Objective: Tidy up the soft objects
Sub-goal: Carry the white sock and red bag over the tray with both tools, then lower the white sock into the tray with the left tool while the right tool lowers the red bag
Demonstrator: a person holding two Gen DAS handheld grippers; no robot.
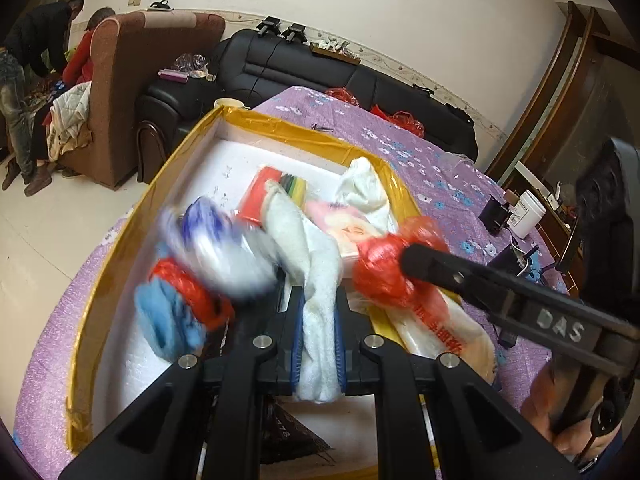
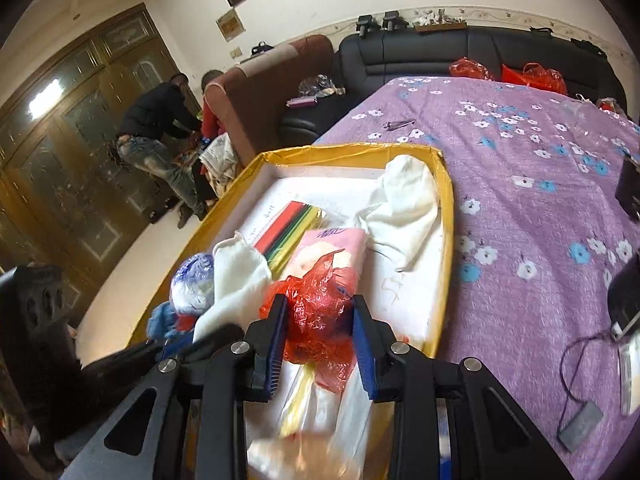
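A white foam box with yellow-taped rims (image 1: pixel 120 240) (image 2: pixel 446 240) lies on the purple cloth. My left gripper (image 1: pixel 318 300) is shut on a white towel (image 1: pixel 320 264) (image 2: pixel 236 280) that trails into the box. My right gripper (image 2: pixel 320 308) (image 1: pixel 412 260) is shut on a crumpled red plastic bag (image 2: pixel 320 312) (image 1: pixel 380 268), and a clear bag with yellow (image 2: pixel 308 400) hangs under it over the box's near end. Inside lie a pink tissue pack (image 2: pixel 332 248), a striped red pack (image 2: pixel 296 220), another white cloth (image 2: pixel 404 204), a blue-and-white bundle (image 2: pixel 192 284) and a blue cloth (image 1: pixel 168 320).
The purple flowered tablecloth (image 2: pixel 520 200) spreads to the right, with small black devices and a cable (image 2: pixel 580 412) near its right edge. A white jar (image 1: pixel 528 212) stands there. Behind are a black sofa (image 2: pixel 440 56), a brown armchair (image 1: pixel 132 80) and two people (image 2: pixel 160 128).
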